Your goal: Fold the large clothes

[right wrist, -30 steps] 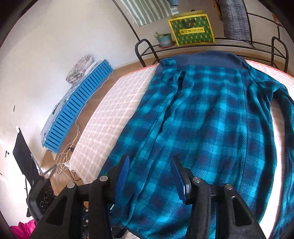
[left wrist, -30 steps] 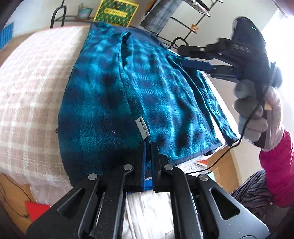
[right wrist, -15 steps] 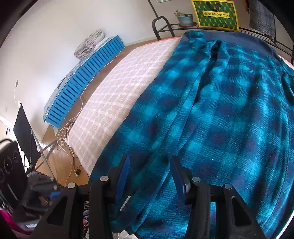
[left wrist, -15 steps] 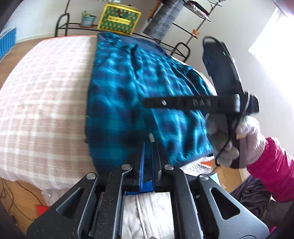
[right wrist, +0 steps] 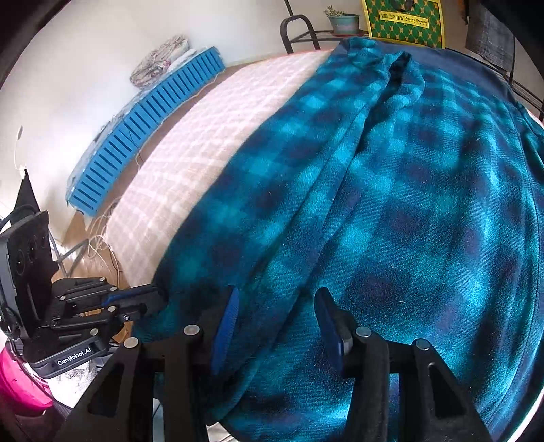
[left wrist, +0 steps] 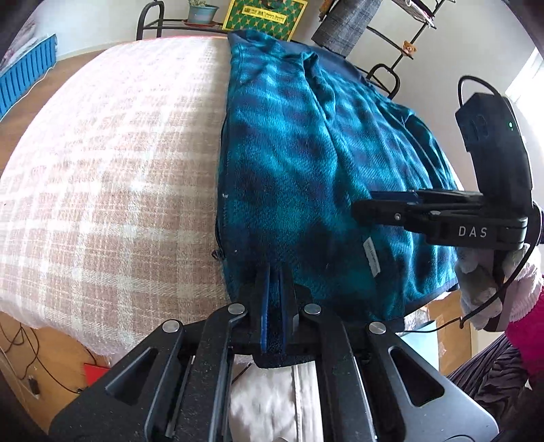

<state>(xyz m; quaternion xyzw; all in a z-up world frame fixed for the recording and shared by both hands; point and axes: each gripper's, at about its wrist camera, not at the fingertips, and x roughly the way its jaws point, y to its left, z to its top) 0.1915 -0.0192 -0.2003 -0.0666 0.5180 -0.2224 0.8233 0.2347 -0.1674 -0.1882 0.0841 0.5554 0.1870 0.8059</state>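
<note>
1. The teal-and-navy plaid fleece jacket (left wrist: 306, 163) lies spread lengthwise on a table under a pink-and-white checked cloth (left wrist: 112, 176), its near hem at the table's front edge and its far end toward the metal rack.
2. The left gripper (left wrist: 273, 272) has its two blue-padded fingers (left wrist: 264, 306) pressed together, pinching the jacket's near hem at its left corner; the fabric edge runs in between the pads at 6 o'clock in the left wrist view.
3. The right gripper (right wrist: 275, 306) has its blue-padded fingers (right wrist: 226, 323) spread, pads apart, set down over a ridge of fleece that runs up between them; whether the pads touch the cloth cannot be told.
4. In the left wrist view the right gripper (left wrist: 374, 202) reaches in from 3 o'clock over the jacket, held by a hand in a pale knitted glove (left wrist: 482, 289) with a magenta sleeve (left wrist: 530, 340) below it.
5. In the right wrist view the left gripper (right wrist: 149, 297) sits at 8 o'clock, its tips against the jacket's near left corner.
6. A white care label (left wrist: 371, 260) shows on the fleece at about 4 o'clock of the left gripper's tips.
7. Beyond the table's far end, at 12 o'clock, a black metal rack (left wrist: 153, 23) carries a small potted plant (left wrist: 200, 12) and a green-and-yellow patterned box (left wrist: 268, 15).
8. A blue slatted panel (right wrist: 142, 129) leans along the white wall at 10 o'clock in the right wrist view.
</note>
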